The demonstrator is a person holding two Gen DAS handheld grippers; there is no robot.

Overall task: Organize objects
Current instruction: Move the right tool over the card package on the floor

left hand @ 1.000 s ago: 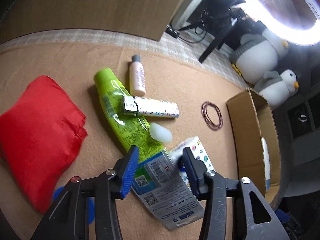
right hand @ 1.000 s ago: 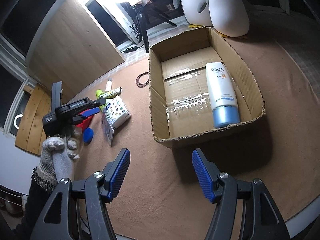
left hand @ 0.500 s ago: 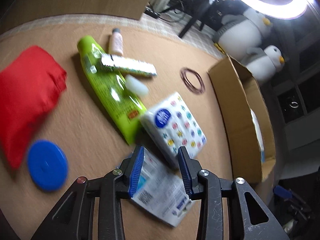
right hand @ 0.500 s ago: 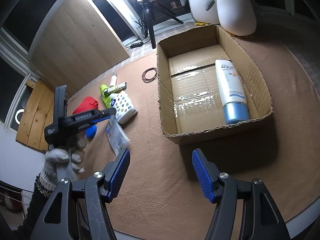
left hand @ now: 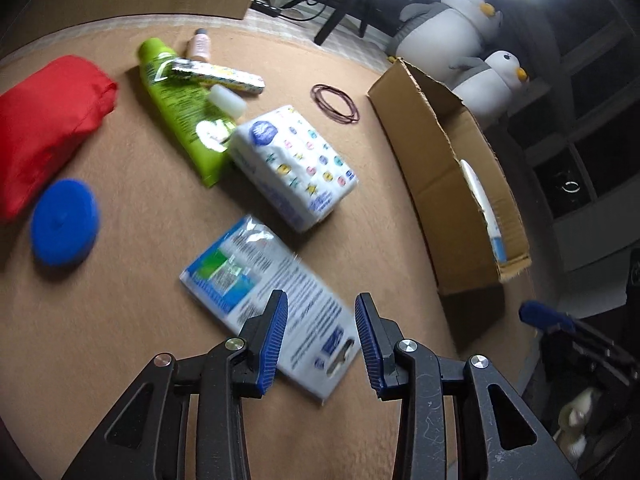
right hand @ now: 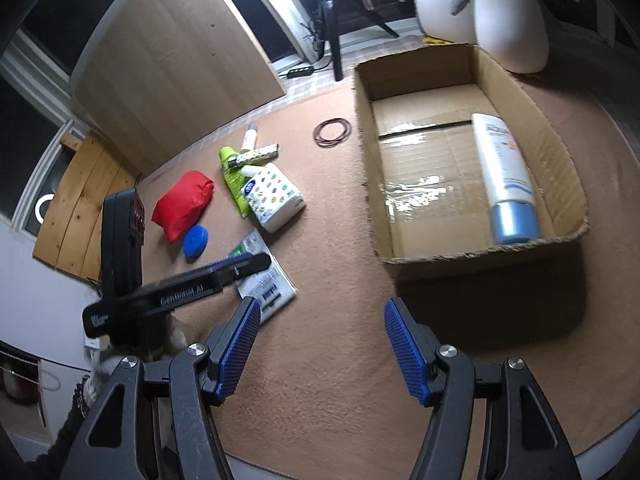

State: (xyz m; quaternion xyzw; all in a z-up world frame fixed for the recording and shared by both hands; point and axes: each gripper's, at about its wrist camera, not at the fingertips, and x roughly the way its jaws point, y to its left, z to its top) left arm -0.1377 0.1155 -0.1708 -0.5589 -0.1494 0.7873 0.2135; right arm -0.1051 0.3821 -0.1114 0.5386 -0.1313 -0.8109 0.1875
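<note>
A flat white and blue packet (left hand: 260,280) lies low over the tan mat, apart from the other items. My left gripper (left hand: 322,336) is shut on its near end, one blue pad at each edge. In the right wrist view the left gripper (right hand: 256,260) reaches over the packet (right hand: 276,292), held by a gloved hand. The cardboard box (right hand: 368,184) stands open at the right with a white and blue sunscreen tube (right hand: 504,168) inside. My right gripper (right hand: 320,344) hangs open over bare mat in front of the box, with nothing between its fingers.
Beyond the packet lie a dotted tissue pack (left hand: 292,160), a green tube (left hand: 180,108), a patterned tube (left hand: 224,76), a small pink bottle (left hand: 199,42), a red pouch (left hand: 44,120), a blue disc (left hand: 64,222) and brown hair ties (left hand: 335,103). Plush penguins (right hand: 508,12) sit behind the box.
The left gripper's jaws narrowed on the packet and drew it out from under the tissue pack and green tube, towards the near side. The right gripper drifted slightly.
</note>
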